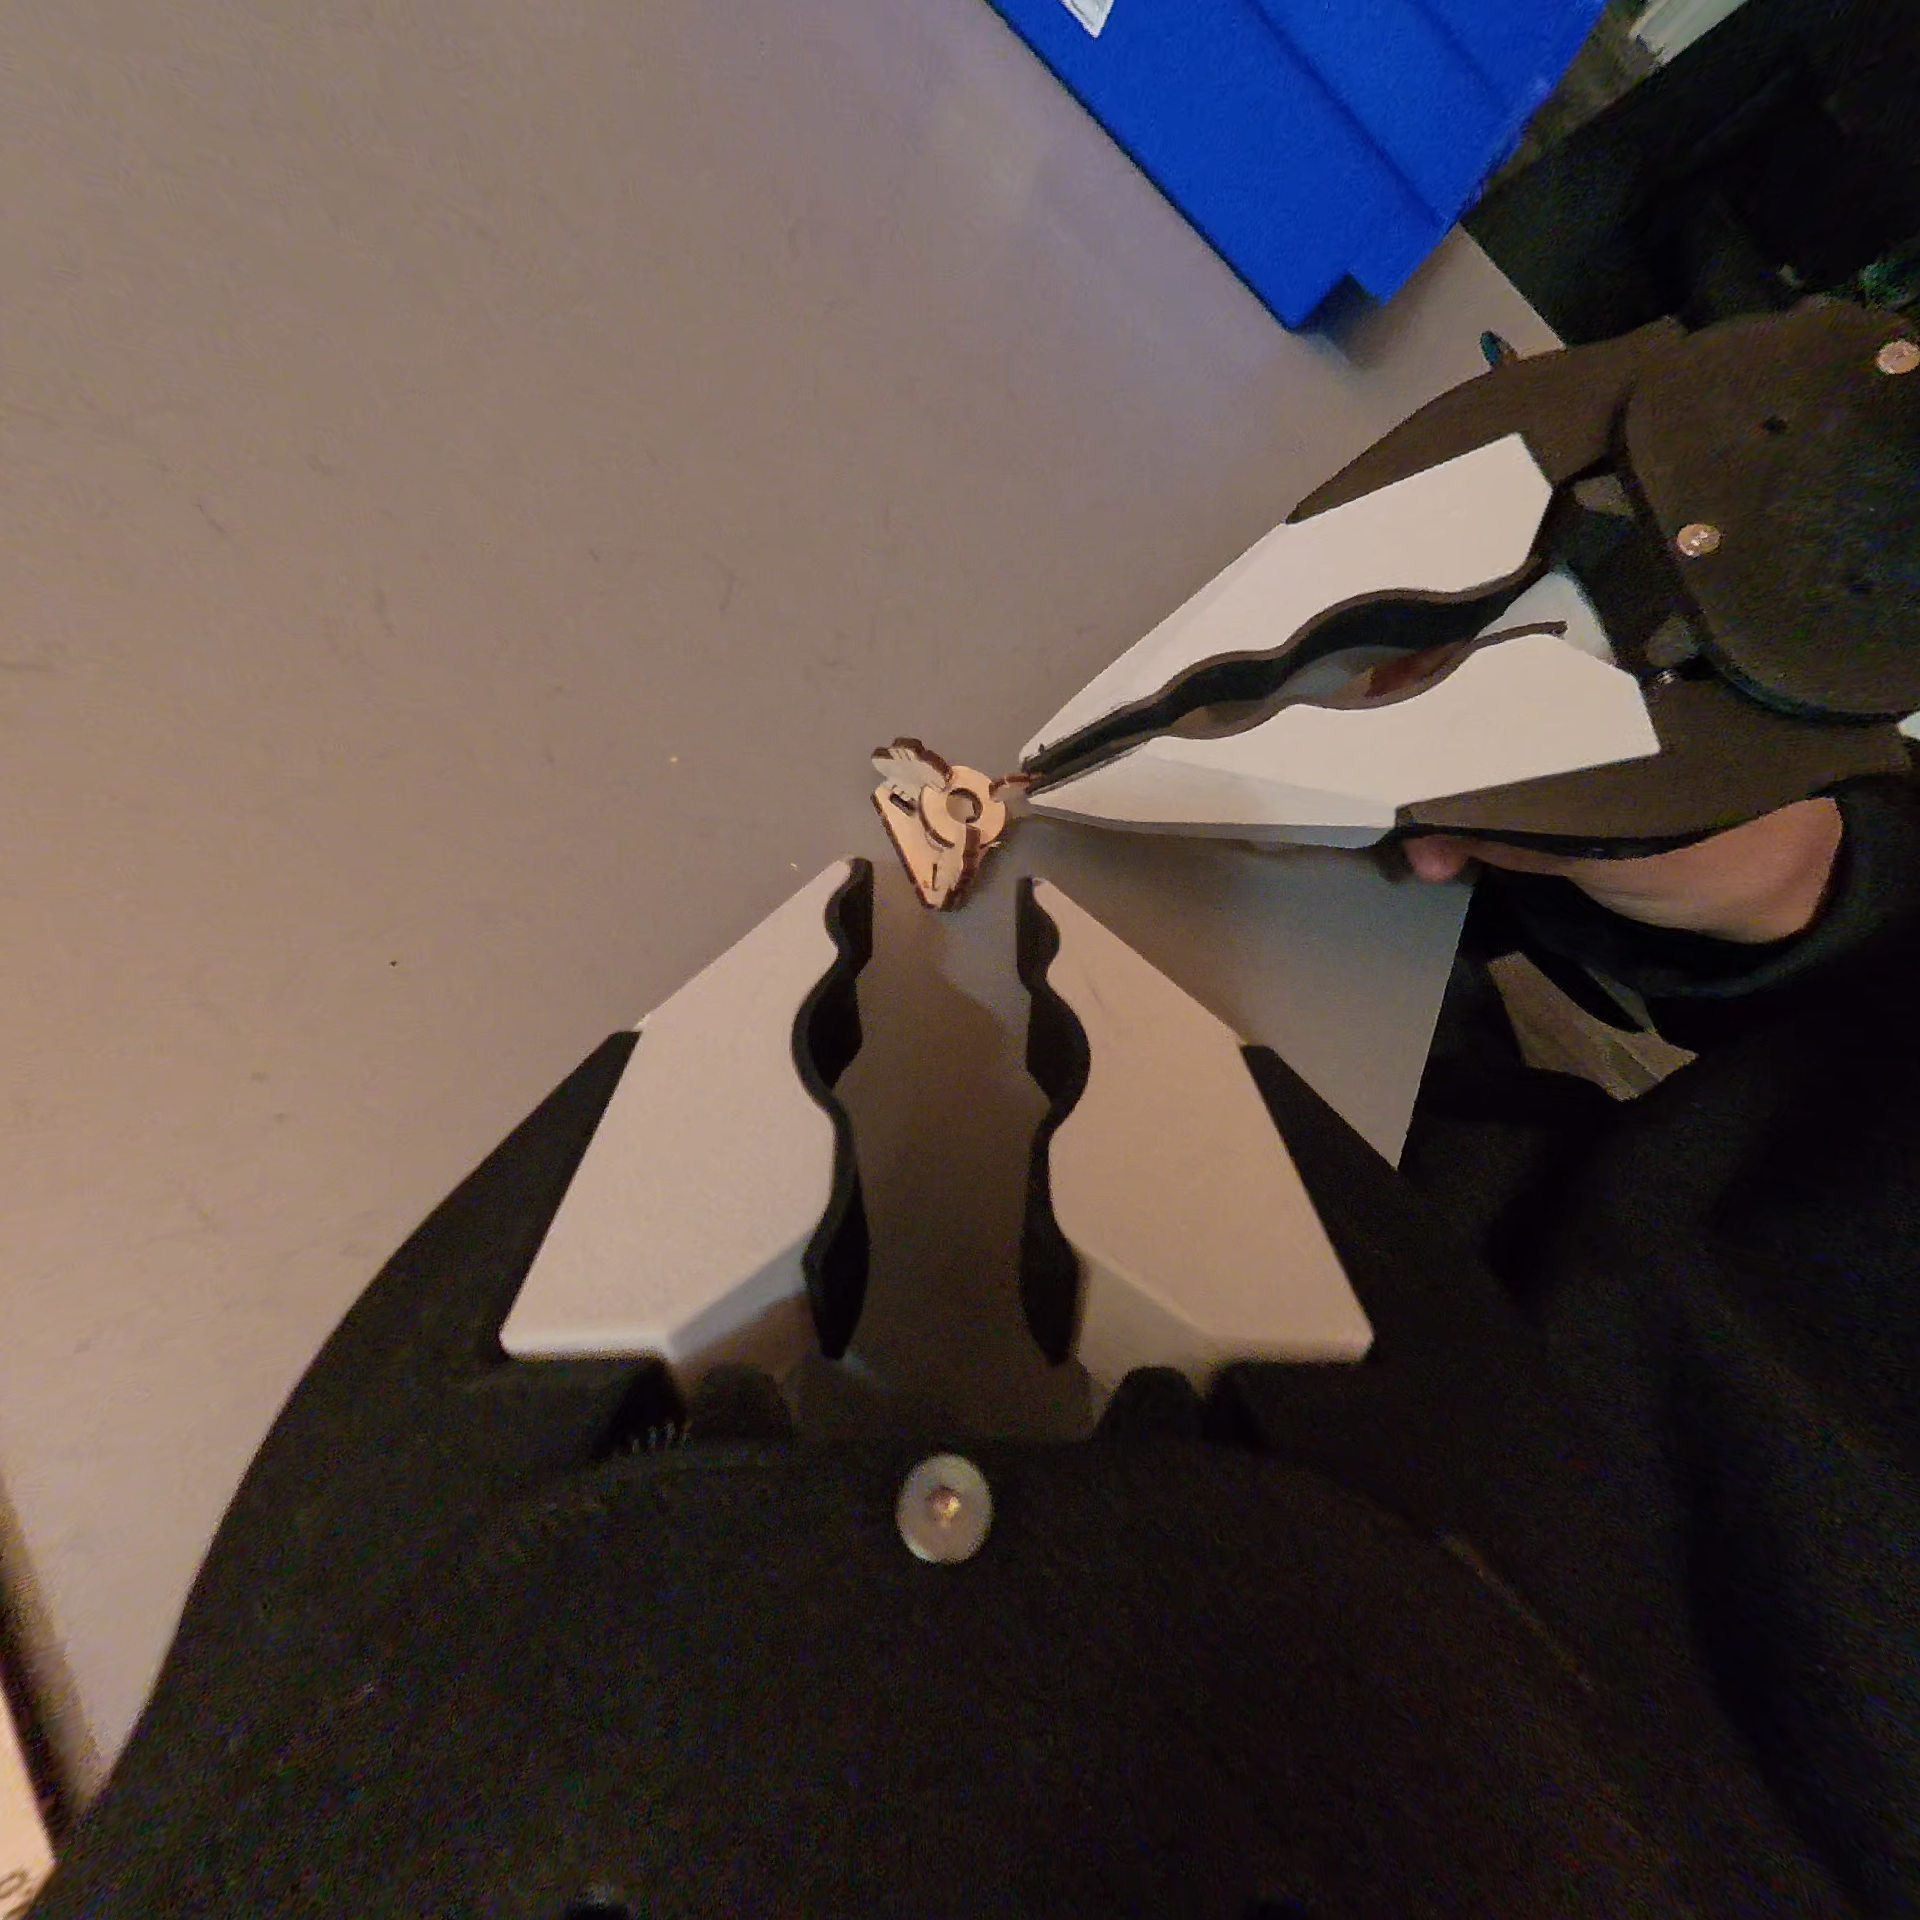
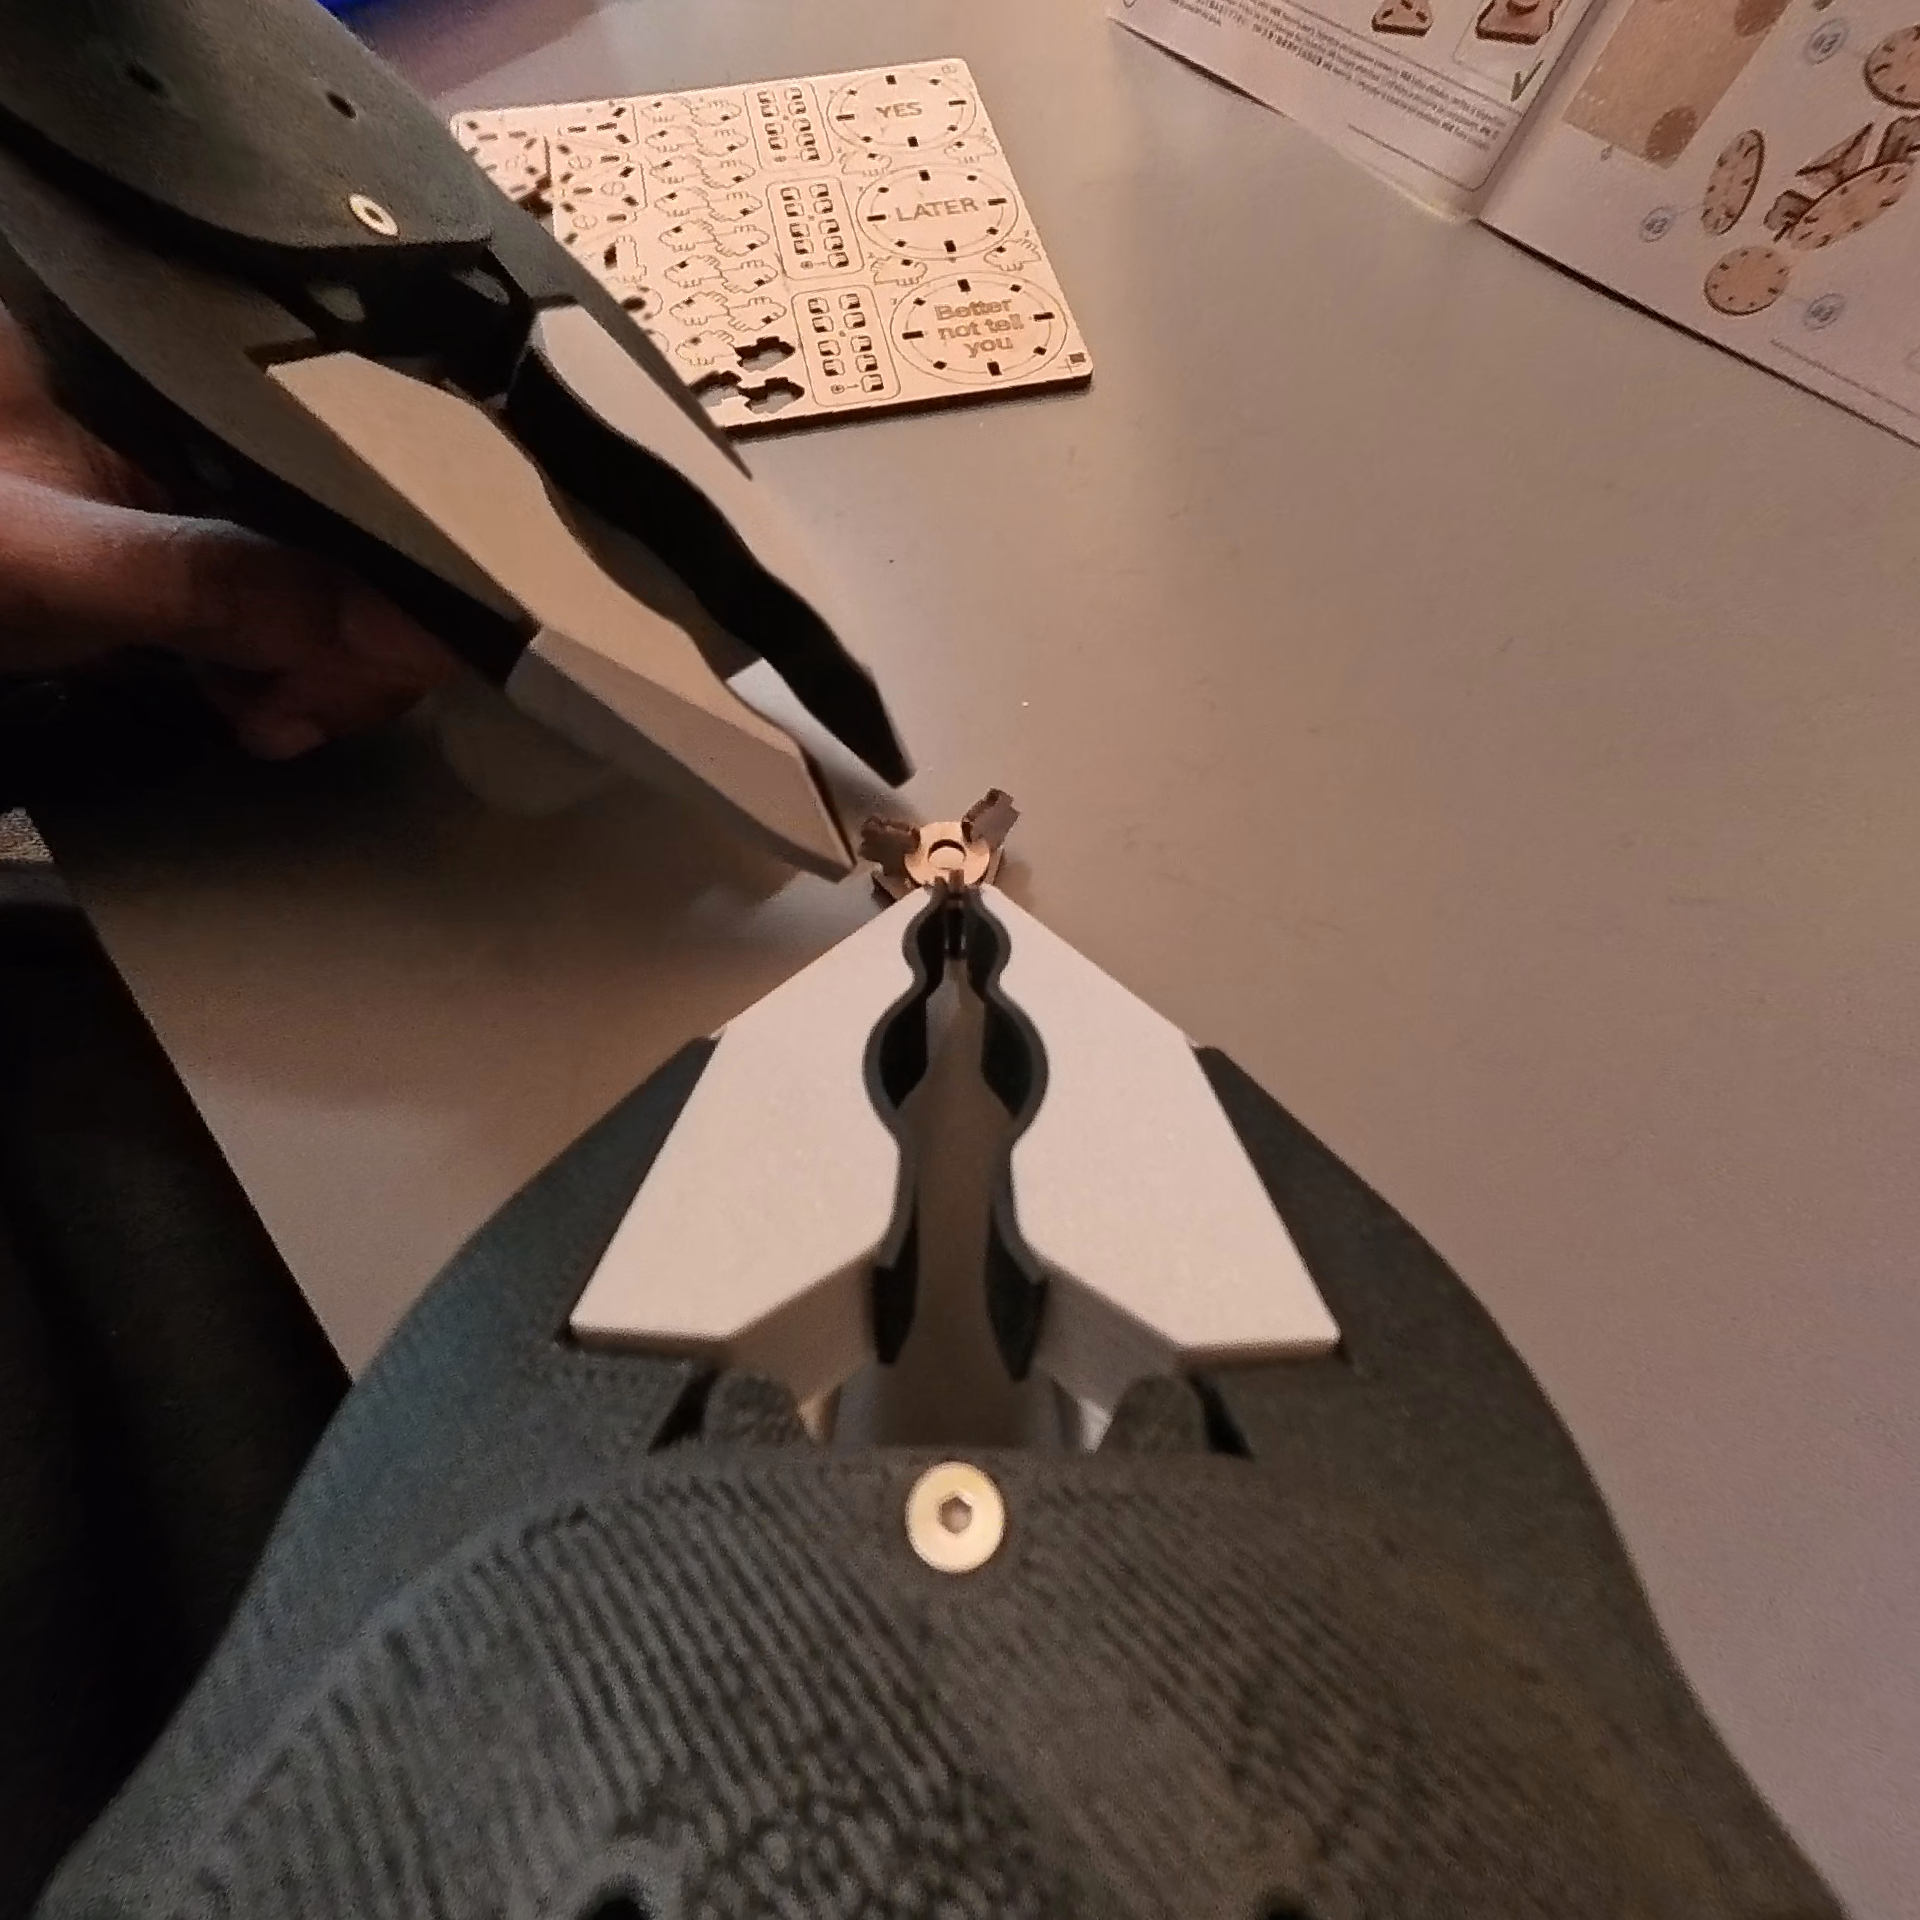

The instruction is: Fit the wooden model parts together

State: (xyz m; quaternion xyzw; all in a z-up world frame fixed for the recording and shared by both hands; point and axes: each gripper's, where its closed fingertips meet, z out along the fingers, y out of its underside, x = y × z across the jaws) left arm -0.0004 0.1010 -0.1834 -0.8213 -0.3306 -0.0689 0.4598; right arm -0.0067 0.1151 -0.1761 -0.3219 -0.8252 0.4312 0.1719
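At the near middle of the grey table (image 2: 1351, 727), a small wooden assembly (image 1: 940, 821), built of a round washer-like disc with a central hole and several flat laser-cut pieces slotted around it, hangs just above the surface; the right gripper (image 2: 951, 902) is clenched on a thin projecting tab at the assembly's edge, its white fingers (image 1: 1195, 769) pressed together at the tips; the left gripper (image 1: 943, 871) stands released, its two fingers parted, with the lower corner of the assembly just beyond the gap between their tips and neither pad pressing on it; in the right wrist view one left fingertip lies just beside the assembly's side, contact not discernible; a hand (image 1: 1621, 883) in a dark sleeve carries the right gripper; farther back on the table lies a flat wooden sheet of punch-out parts (image 2: 883, 239), some already removed; an open instruction booklet (image 2: 1714, 187) lies beyond it to the right; a blue bin (image 1: 1299, 135) stands at the table's far edge.
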